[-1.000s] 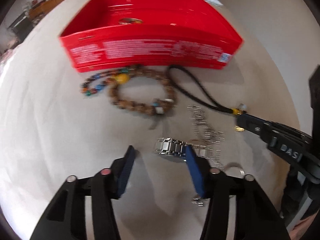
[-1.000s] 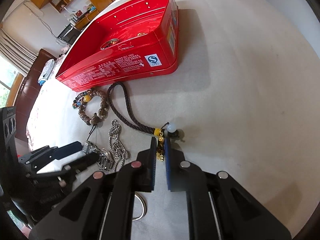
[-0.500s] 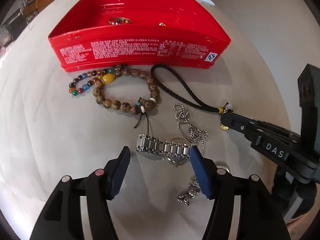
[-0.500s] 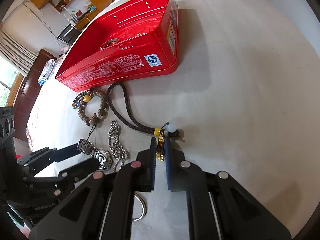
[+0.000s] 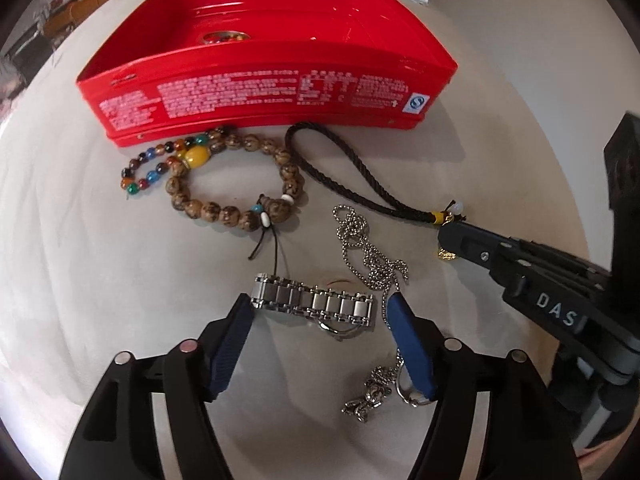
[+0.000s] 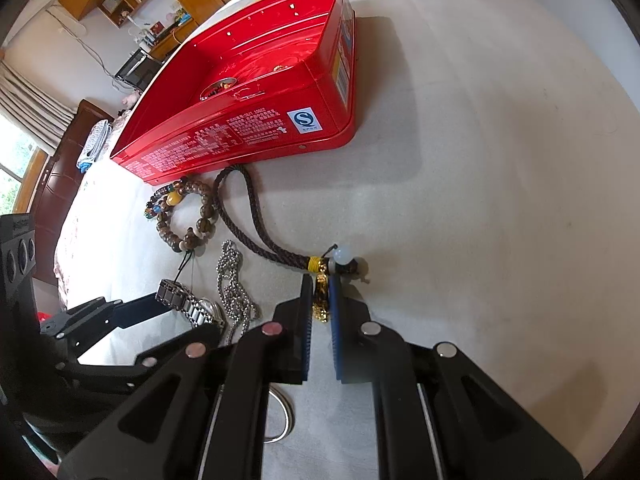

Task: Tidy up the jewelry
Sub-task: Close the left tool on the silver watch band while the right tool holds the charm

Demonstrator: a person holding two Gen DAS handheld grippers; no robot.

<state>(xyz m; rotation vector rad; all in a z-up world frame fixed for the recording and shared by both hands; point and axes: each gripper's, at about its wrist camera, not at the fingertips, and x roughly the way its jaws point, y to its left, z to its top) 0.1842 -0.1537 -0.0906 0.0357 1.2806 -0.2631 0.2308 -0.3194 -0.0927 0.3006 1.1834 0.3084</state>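
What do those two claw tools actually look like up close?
Both are matte black plastic frames with cut-out windows and round silver studs. The left gripper and right gripper each carry ribbed blue pads inside the jaws. The right one bears white letters "DAS". No cables or sleeves show.

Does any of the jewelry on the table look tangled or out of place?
Yes. The silver ball-chain necklace lies bunched in loops, and its tail runs under the left gripper's right finger, beside the steel-link watch.
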